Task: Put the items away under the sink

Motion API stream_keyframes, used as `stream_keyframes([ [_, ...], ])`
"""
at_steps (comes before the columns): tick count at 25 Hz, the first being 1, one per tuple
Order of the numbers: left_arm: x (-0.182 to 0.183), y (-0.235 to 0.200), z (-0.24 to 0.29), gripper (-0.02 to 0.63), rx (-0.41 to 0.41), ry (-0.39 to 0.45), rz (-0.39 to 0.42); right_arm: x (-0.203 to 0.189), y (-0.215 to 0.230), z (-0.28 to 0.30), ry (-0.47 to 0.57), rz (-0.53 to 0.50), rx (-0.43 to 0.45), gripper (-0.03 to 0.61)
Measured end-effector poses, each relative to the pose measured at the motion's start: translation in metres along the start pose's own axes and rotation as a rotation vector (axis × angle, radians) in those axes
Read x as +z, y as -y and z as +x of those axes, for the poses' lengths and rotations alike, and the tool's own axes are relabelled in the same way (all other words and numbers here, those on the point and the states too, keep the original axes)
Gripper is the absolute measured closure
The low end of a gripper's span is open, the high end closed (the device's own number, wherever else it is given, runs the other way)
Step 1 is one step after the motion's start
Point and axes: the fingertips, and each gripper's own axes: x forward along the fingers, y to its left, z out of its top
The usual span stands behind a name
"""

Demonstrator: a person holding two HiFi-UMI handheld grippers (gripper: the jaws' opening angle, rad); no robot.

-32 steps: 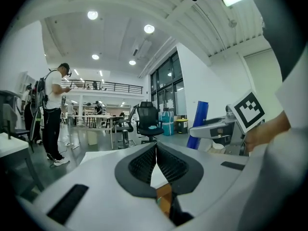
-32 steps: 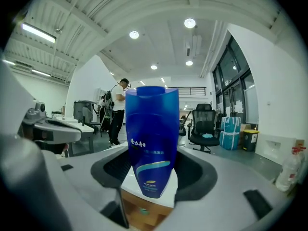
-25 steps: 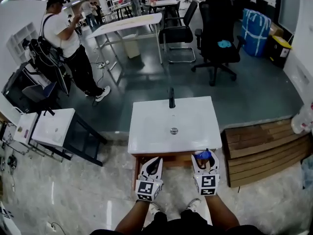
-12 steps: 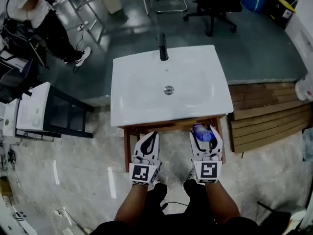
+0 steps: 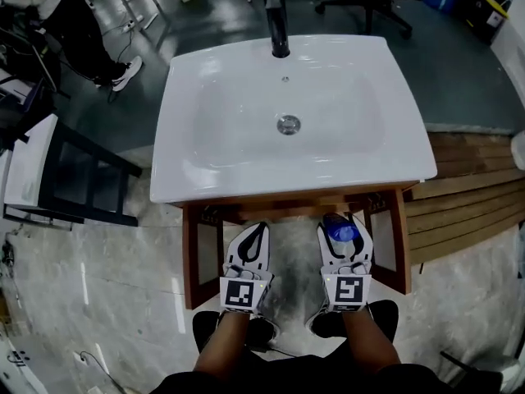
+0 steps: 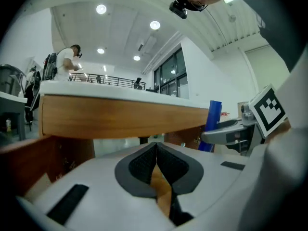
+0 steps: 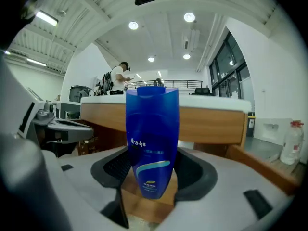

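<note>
A white sink (image 5: 205, 175) with a black faucet (image 5: 278, 21) tops a wooden cabinet (image 5: 201, 257) whose two doors stand open toward me. My right gripper (image 5: 345, 225) is shut on a blue bottle (image 5: 341, 234), held upright just in front of the cabinet's front rail (image 7: 211, 123); the bottle (image 7: 151, 143) fills the middle of the right gripper view. My left gripper (image 5: 254, 236) is shut with nothing between its jaws, level with the right one (image 6: 236, 131) and just short of the wooden rail (image 6: 120, 119).
The open right door (image 5: 394, 249) flanks my right gripper. Stacked wooden boards (image 5: 472, 195) lie on the floor at the right. A dark side table (image 5: 57, 175) stands left of the sink. A person (image 5: 61, 15) stands at the far left, office chairs behind.
The sink has come nearer and larger as I leaned in over it. Both grippers stay side by side at the cabinet front, the right one still holding the blue bottle.
</note>
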Motion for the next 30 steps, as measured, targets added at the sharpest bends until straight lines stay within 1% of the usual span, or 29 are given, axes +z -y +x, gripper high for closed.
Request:
stream_keyframes([
  [5,-0.076,-0.021,0.016,0.592,0.005,0.029,-0.022,-0.066,-0.018,0.036,0.028,-0.012,0.028,0.299],
  [8,-0.119,-0.028,0.03,0.592,0.011,0.044,-0.018,-0.1,-0.022,0.05,0.062,-0.02,0.042,0.299],
  [11,-0.152,-0.04,0.041,0.592,0.016,0.069,0.002,-0.125,-0.033,0.062,0.098,-0.031,0.043,0.299],
  [14,-0.177,-0.053,0.045,0.592,0.033,0.091,0.019,-0.144,-0.043,0.071,0.117,-0.033,0.04,0.299],
  [17,-0.188,-0.061,0.046,0.592,0.045,0.085,0.015,-0.157,-0.05,0.072,0.121,-0.032,0.044,0.299],
  [20,-0.188,-0.067,0.046,0.592,0.058,0.057,0.014,-0.164,-0.055,0.073,0.097,-0.025,0.046,0.299],
  [22,-0.187,-0.069,0.044,0.592,0.066,0.043,0.027,-0.164,-0.059,0.075,0.089,-0.014,0.051,0.299],
  [26,-0.182,-0.067,0.041,0.592,0.067,0.097,0.047,-0.154,-0.072,0.084,0.103,-0.009,0.063,0.299],
  [30,-0.183,-0.07,0.037,0.592,0.072,0.086,0.047,-0.134,-0.086,0.101,0.112,-0.016,0.066,0.299],
])
